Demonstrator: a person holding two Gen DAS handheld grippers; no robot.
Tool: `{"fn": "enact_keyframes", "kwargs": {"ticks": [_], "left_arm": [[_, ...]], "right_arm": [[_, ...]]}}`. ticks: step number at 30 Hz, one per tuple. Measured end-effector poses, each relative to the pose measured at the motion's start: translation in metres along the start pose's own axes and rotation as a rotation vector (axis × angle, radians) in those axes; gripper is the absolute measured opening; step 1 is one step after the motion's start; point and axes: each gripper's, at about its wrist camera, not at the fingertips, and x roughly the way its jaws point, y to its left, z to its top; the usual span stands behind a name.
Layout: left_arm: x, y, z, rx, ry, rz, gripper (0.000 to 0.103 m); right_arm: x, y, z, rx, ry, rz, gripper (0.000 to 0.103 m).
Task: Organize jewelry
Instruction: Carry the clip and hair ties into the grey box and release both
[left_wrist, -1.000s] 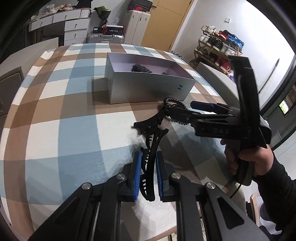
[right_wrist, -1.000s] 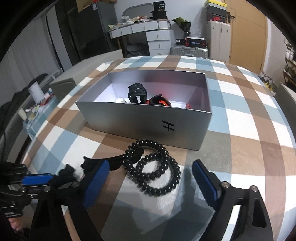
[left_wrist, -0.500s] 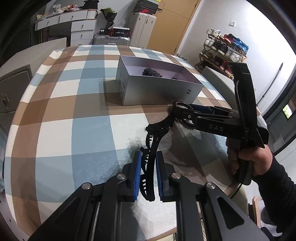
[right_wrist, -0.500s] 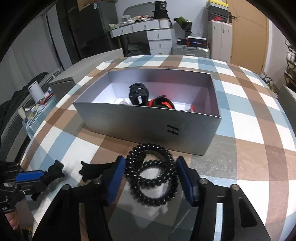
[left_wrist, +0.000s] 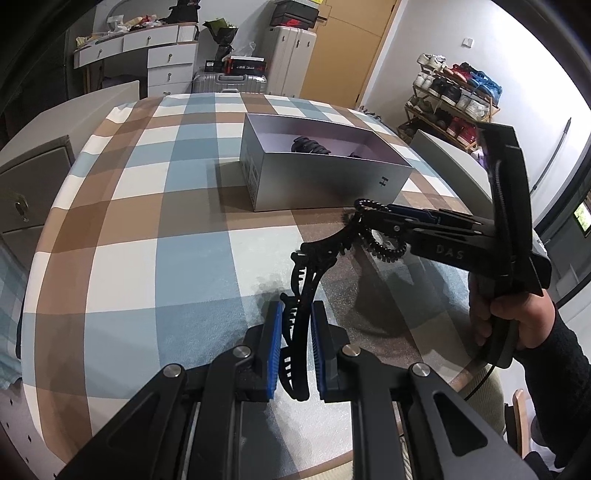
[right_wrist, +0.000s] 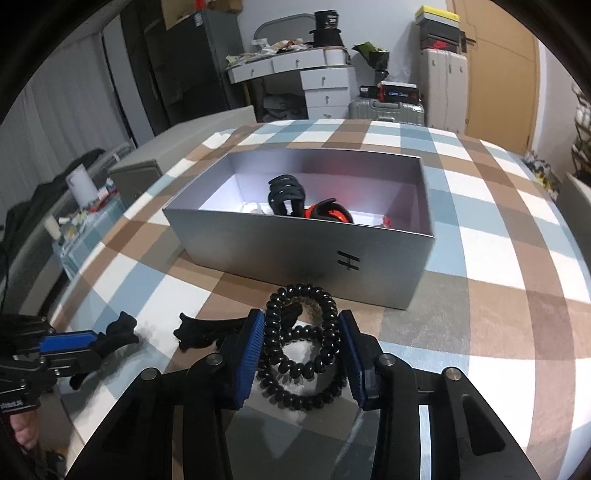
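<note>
My left gripper (left_wrist: 293, 325) is shut on a long black hair clip (left_wrist: 308, 273) and holds it over the checked tablecloth. My right gripper (right_wrist: 301, 328) is shut on black spiral hair ties (right_wrist: 306, 343), just in front of the silver box (right_wrist: 295, 240). The ties also show in the left wrist view (left_wrist: 376, 232), between the right gripper's fingers, touching the far end of the clip. The box (left_wrist: 325, 181) holds a black claw clip (right_wrist: 286, 192) and a red and black item (right_wrist: 328, 214). The clip's end (right_wrist: 207, 330) shows left of my right gripper.
The round table has a checked cloth (left_wrist: 147, 221) in blue, brown and white. A grey cabinet (left_wrist: 29, 184) stands at the left edge. A white chair back (left_wrist: 450, 162) is at the right. A shoe rack (left_wrist: 454, 96) and suitcases (left_wrist: 291, 62) stand behind.
My right gripper has closed on the spiral hair ties, from wide open a second ago. The left gripper, still holding the clip, has pulled back from the box.
</note>
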Motion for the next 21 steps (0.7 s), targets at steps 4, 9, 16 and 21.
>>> {"fn": "enact_keyframes", "kwargs": {"ticks": [4, 9, 16, 21], "left_arm": [[-0.003, 0.001, 0.003, -0.004, -0.008, 0.014, 0.010], [-0.010, 0.004, 0.012, -0.046, -0.044, 0.024, 0.010], [-0.018, 0.003, 0.037, -0.061, -0.104, 0.029, 0.010], [-0.014, 0.001, 0.057, -0.045, -0.128, 0.041, 0.010]], "right_arm": [[-0.010, -0.011, -0.001, 0.066, -0.028, 0.053, 0.040], [-0.028, -0.012, -0.003, 0.087, -0.075, 0.098, 0.040], [-0.050, -0.014, 0.002, 0.119, -0.138, 0.185, 0.040], [-0.065, -0.019, 0.013, 0.127, -0.200, 0.218, 0.040]]}}
